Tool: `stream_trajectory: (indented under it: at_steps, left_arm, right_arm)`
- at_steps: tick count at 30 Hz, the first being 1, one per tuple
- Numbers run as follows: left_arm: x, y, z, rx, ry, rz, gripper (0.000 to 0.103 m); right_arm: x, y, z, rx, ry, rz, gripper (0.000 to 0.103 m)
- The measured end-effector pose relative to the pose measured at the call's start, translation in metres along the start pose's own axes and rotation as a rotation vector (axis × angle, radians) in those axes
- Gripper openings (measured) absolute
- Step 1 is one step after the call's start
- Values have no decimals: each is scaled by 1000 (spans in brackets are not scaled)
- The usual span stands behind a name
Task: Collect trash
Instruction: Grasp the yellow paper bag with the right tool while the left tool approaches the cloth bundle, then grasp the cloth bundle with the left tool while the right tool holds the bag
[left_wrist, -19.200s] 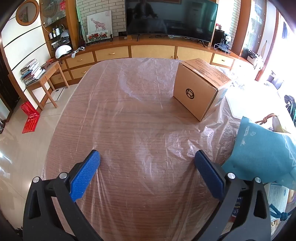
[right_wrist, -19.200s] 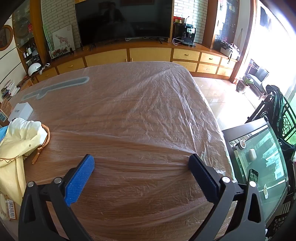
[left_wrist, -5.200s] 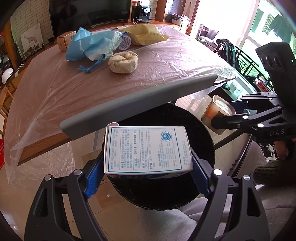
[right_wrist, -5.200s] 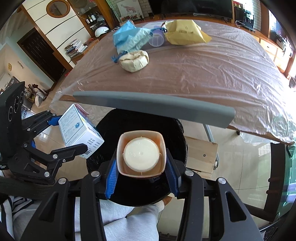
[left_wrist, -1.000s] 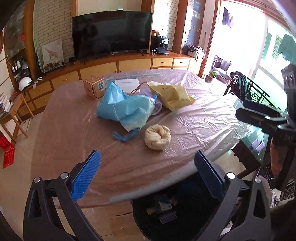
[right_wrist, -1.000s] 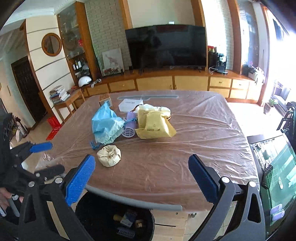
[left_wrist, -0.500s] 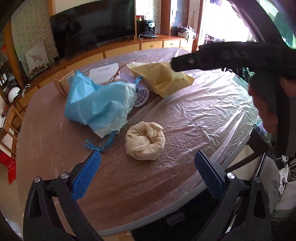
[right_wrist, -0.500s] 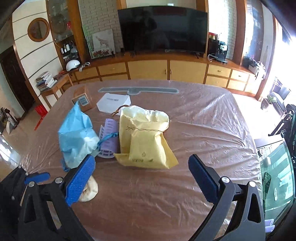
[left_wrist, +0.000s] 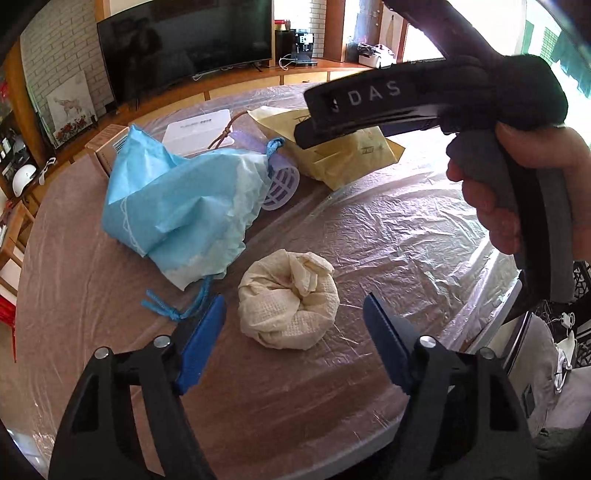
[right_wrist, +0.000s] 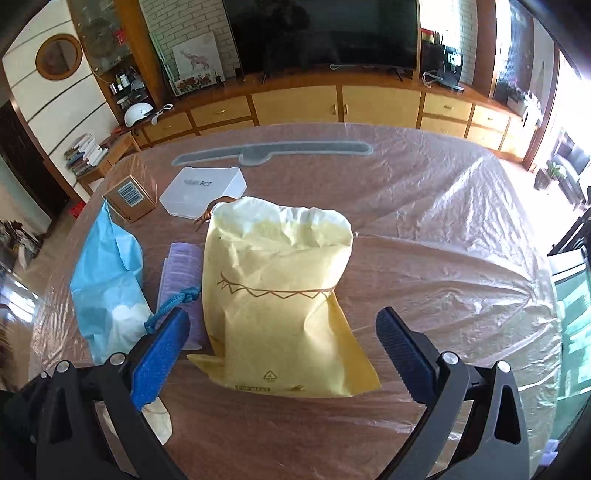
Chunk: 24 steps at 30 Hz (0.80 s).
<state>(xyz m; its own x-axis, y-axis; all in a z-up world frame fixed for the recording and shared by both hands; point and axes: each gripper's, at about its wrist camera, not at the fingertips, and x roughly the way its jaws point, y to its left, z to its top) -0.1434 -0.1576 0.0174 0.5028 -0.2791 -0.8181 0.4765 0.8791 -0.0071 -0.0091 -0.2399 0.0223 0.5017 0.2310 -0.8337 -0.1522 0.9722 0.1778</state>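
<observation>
While both grippers' jaws stand open and empty, the left gripper (left_wrist: 291, 325) may crush the soft cloth bundle (left_wrist: 289, 303) unevenly and drop it.

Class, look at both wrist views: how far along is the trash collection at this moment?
Done: nothing in these views shows it; no bin is in sight. In hand: nothing yet. The left gripper is open around the cream cloth bundle, and the right gripper is open over the yellow bag. Left: those two, plus the blue bag, purple basket, cardboard box and white box on the table.
</observation>
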Motion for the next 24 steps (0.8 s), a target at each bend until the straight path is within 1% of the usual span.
stream_trajectory:
  at_steps: [1,2,3,4,6,7,9,11,19,21,24]
  left_arm:
    - [1,-1,1,5,3,-1,65]
    - [3,-2,2,9,8,0,64]
    - [4,-2,2,12,7,2,62]
    - [4,-2,3,12,5,-1,57]
    - [5,-2,4,9,8,-13,52]
    - [5,-2,4,7,6,-15,52]
    - [6,-1,6,10,5,-17,52]
    - [4,-1,6,7,2,-19,51]
    - [-2,-2,-1,-17,3,-28,51]
    - [-2,-2,-2,-24,5,-28,51]
    - [-3,-1,-1,-31,0,-26,51]
  right_arm:
    - [2,-2,1,6,5,9,98]
    - [4,-3,0,11,8,16,95]
    - [6,-4,0,14,13,24,91]
    - [7,-5,-1,18,20,37,88]
    - [7,-7,-4,32,24,65,78]
    - [7,-9,-5,47,21,87,75]
    - [6,-14,-7,67,19,110,65]
    - [1,-16,-9,76,10,105,59]
    - [-24,-22,-25,100,-24,143,56]
    - [-28,-22,-29,98,-29,142,56]
    - [-35,-19,-38,79,-31,116,56]
